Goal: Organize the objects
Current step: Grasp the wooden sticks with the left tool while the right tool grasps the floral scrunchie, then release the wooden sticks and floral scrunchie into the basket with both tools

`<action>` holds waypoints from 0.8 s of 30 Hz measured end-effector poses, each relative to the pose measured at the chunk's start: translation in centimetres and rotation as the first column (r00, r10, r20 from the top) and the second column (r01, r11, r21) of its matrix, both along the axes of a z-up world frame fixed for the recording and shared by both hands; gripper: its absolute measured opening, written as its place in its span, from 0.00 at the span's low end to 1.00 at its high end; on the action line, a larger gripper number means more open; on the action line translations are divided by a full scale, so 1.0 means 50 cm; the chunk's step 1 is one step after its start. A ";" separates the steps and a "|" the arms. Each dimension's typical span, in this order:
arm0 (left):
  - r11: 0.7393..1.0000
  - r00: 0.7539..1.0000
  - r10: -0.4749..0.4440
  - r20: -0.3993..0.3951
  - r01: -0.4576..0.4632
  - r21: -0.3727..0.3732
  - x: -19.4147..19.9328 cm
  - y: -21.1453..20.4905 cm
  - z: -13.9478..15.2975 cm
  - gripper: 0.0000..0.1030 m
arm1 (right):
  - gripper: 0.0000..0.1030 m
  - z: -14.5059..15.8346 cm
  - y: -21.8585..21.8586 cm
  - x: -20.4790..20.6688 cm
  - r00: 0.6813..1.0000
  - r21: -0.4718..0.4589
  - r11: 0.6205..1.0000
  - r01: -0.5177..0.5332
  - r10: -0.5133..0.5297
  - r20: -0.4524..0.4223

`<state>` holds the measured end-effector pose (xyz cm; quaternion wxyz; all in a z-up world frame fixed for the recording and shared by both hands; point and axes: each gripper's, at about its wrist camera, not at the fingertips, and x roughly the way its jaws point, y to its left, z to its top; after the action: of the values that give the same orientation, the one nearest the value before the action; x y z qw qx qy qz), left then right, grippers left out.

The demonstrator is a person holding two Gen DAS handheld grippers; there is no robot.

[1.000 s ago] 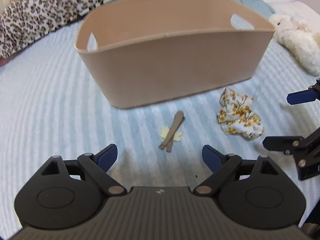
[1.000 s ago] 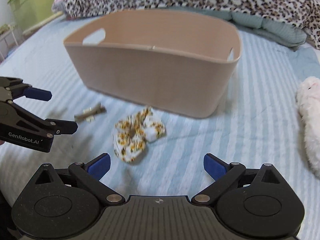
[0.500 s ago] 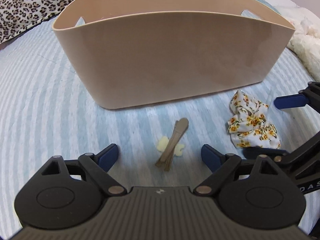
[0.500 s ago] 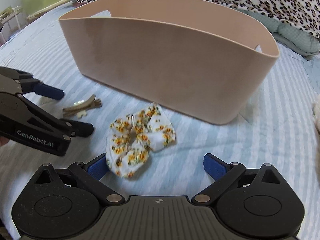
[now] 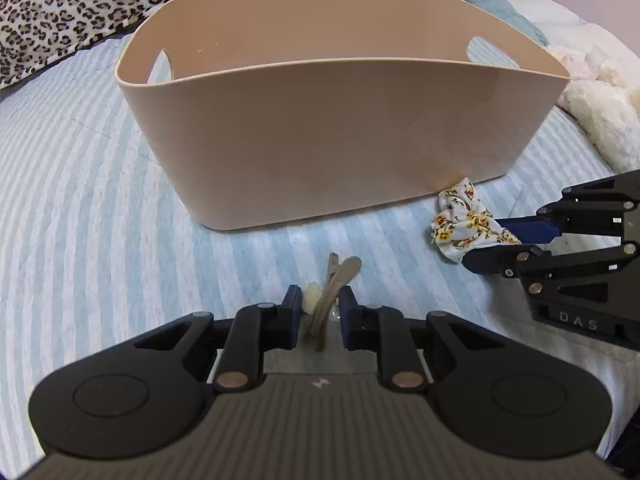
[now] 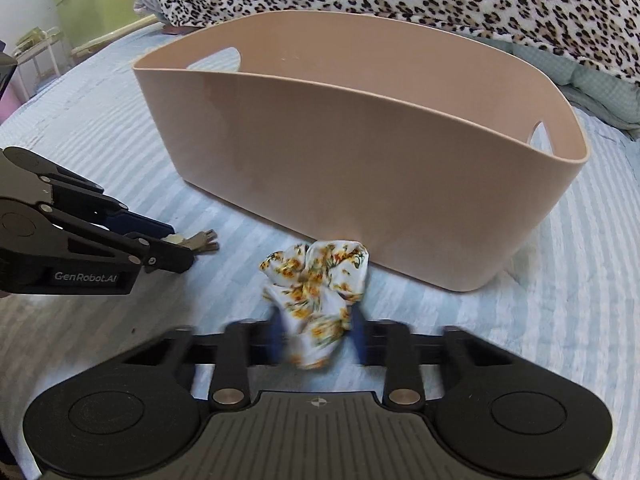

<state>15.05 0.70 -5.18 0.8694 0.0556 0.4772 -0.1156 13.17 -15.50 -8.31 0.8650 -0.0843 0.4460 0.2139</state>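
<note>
both claws, spread 0.5 s ago, now pinch: left gripper (image 5: 319, 309) on clip (image 5: 329, 297), right gripper (image 6: 317, 334) on scrunchie (image 6: 316, 288); next, bin (image 5: 360, 136).

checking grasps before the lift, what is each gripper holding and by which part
The left gripper is shut on the hair clips at their near end. The right gripper is shut on the floral scrunchie at its near bunched edge.
</note>
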 end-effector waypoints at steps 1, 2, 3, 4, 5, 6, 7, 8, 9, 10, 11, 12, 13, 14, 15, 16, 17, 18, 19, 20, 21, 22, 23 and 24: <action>1.000 1.000 0.000 -0.002 0.000 -0.002 -0.005 0.001 0.000 0.20 | 0.19 0.002 -0.002 -0.002 1.000 0.001 1.000 -0.001 0.001 -0.002; 1.000 1.000 0.001 -0.002 -0.001 -0.003 -0.006 0.004 0.001 0.20 | 0.17 0.003 -0.002 -0.005 1.000 0.001 1.000 -0.003 0.003 -0.002; 1.000 1.000 0.003 0.000 -0.003 -0.003 -0.010 0.004 0.000 0.20 | 0.15 0.005 -0.003 -0.008 1.000 0.000 1.000 -0.006 0.006 -0.003; 1.000 1.000 0.003 0.003 -0.003 -0.001 -0.007 0.003 0.001 0.20 | 0.14 0.005 -0.005 -0.012 1.000 -0.001 1.000 -0.007 0.007 -0.002; 1.000 1.000 0.005 0.005 -0.005 -0.003 -0.011 0.004 0.002 0.20 | 0.13 0.007 -0.005 -0.016 1.000 -0.002 1.000 -0.007 0.007 -0.001; 1.000 1.000 0.007 0.006 -0.007 -0.007 -0.015 0.005 0.004 0.20 | 0.13 0.008 -0.006 -0.022 1.000 -0.003 1.000 -0.008 0.008 -0.001; 1.000 1.000 0.007 0.006 -0.007 -0.011 -0.019 0.006 0.005 0.20 | 0.13 0.012 -0.009 -0.028 1.000 0.000 1.000 -0.012 0.012 0.001; 1.000 1.000 0.004 0.008 -0.004 -0.012 -0.026 0.010 0.006 0.20 | 0.13 0.016 -0.010 -0.034 1.000 0.002 1.000 -0.016 0.016 0.006; 1.000 1.000 0.003 0.012 -0.003 -0.007 -0.026 -0.001 0.005 0.20 | 0.13 0.021 -0.011 -0.039 1.000 0.001 1.000 -0.022 0.022 0.013; 1.000 1.000 0.005 0.018 -0.005 0.000 -0.029 -0.006 0.005 0.20 | 0.13 0.025 -0.010 -0.043 0.999 0.000 1.000 -0.026 0.026 0.021; 1.000 1.000 0.007 0.024 -0.008 0.005 -0.032 -0.009 0.007 0.20 | 0.13 0.033 -0.013 -0.050 0.999 0.001 1.000 -0.030 0.030 0.028; 1.000 0.999 0.007 0.032 -0.007 0.007 -0.036 -0.011 0.013 0.20 | 0.13 0.039 -0.016 -0.055 0.999 0.004 0.999 -0.032 0.031 0.034; 1.000 0.999 0.004 0.043 -0.004 0.009 -0.041 -0.011 0.023 0.20 | 0.13 0.046 -0.019 -0.060 0.999 0.006 0.999 -0.031 0.031 0.039; 1.000 0.998 0.001 0.056 -0.002 0.012 -0.047 -0.010 0.033 0.20 | 0.13 0.054 -0.024 -0.066 0.999 0.005 1.000 -0.031 0.031 0.044; 1.000 0.997 0.000 0.071 -0.001 0.011 -0.052 -0.007 0.045 0.20 | 0.13 0.060 -0.026 -0.069 0.998 0.003 1.000 -0.031 0.031 0.050; 1.000 0.997 0.001 0.084 -0.001 0.009 -0.056 -0.007 0.055 0.20 | 0.13 0.069 -0.034 -0.074 0.998 0.003 1.000 -0.028 0.028 0.058; 1.000 0.995 0.002 0.098 -0.003 0.006 -0.061 -0.007 0.066 0.20 | 0.13 0.077 -0.039 -0.077 0.998 0.006 1.000 -0.023 0.023 0.065; 1.000 0.994 -0.005 0.111 0.004 0.009 -0.065 -0.008 0.076 0.20 | 0.13 0.084 -0.043 -0.079 0.997 0.012 1.000 -0.017 0.016 0.073; 1.000 0.992 -0.009 0.127 0.008 0.008 -0.070 -0.008 0.088 0.20 | 0.13 0.096 -0.050 -0.083 0.997 0.020 1.000 -0.012 0.011 0.082; 1.000 0.990 -0.013 0.141 0.012 0.008 -0.075 -0.011 0.101 0.20 | 0.13 0.106 -0.055 -0.087 0.996 0.027 1.000 -0.010 0.008 0.092; 1.000 0.988 -0.016 0.155 0.015 0.005 -0.079 -0.012 0.114 0.20 | 0.13 0.117 -0.059 -0.089 0.995 0.032 0.999 -0.011 0.008 0.101; 1.000 0.986 -0.017 0.169 0.017 -0.003 -0.083 -0.012 0.128 0.20 | 0.13 0.129 -0.063 -0.092 0.994 0.035 0.999 -0.014 0.010 0.111; 1.000 0.983 -0.017 0.182 0.020 -0.012 -0.086 -0.011 0.142 0.20 | 0.13 0.141 -0.068 -0.094 0.992 0.035 0.999 -0.010 0.006 0.123; 1.000 0.980 -0.019 0.199 0.022 -0.017 -0.088 -0.011 0.157 0.20 | 0.13 0.154 -0.072 -0.094 0.991 0.035 0.999 -0.004 -0.001 0.135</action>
<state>10.63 0.17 2.69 0.9119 0.0633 0.3865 -0.1231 8.44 -19.12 -0.63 0.8945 -0.0836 0.3823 0.2162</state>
